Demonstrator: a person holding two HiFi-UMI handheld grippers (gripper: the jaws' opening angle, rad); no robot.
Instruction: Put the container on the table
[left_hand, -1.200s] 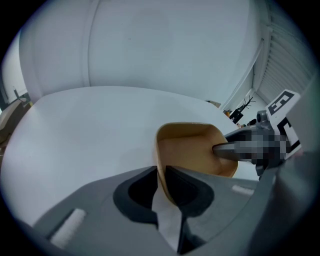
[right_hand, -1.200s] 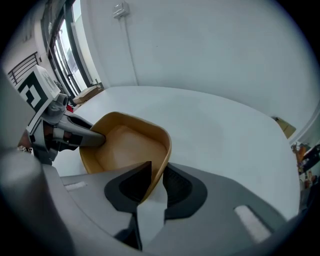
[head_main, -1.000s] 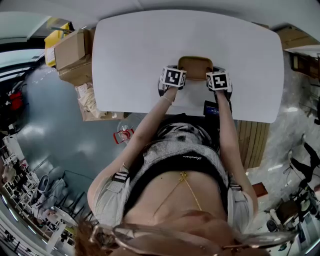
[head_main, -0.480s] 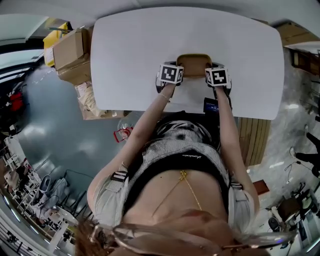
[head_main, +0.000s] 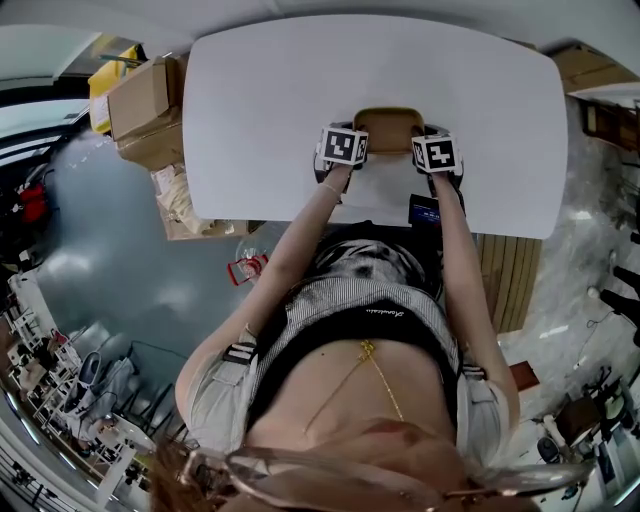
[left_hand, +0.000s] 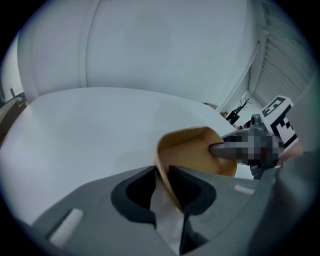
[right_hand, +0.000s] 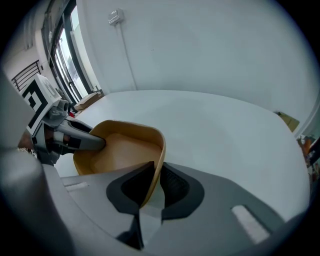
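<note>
Closest to you, the left tongs (left_hand: 161, 176) are narrowed onto the left side wall of the container (left_hand: 192, 150). The thin rim runs between the two dark pads and they bear on it. The right tongs (right_hand: 155, 172) take the opposite wall the same way. Those jaws have just eased open a shade, but the wall sits in the gap and the pads look to be pressing on it. You carry it pinched from both sides, each pair of tongs pointing steeply down.

The container is a shallow tan tub with rounded corners, and it is empty. Judge it light and fairly stiff. The wall is thin and smooth, so expect it to be slippery and to flex a little if one side pulls against the other. The side walls are the sensible place to hold it, one pad inside and one outside, well down over the rim rather than on the lip alone. Keep both grips level with each other so the tub does not twist or slide out of the looser right pinch.

From the head view it sits between your tongs over the near middle of the white desk (head_main: 290, 90). You cannot tell from these views whether its base touches the surface. Bare desk stretches beyond its far rim.
</note>
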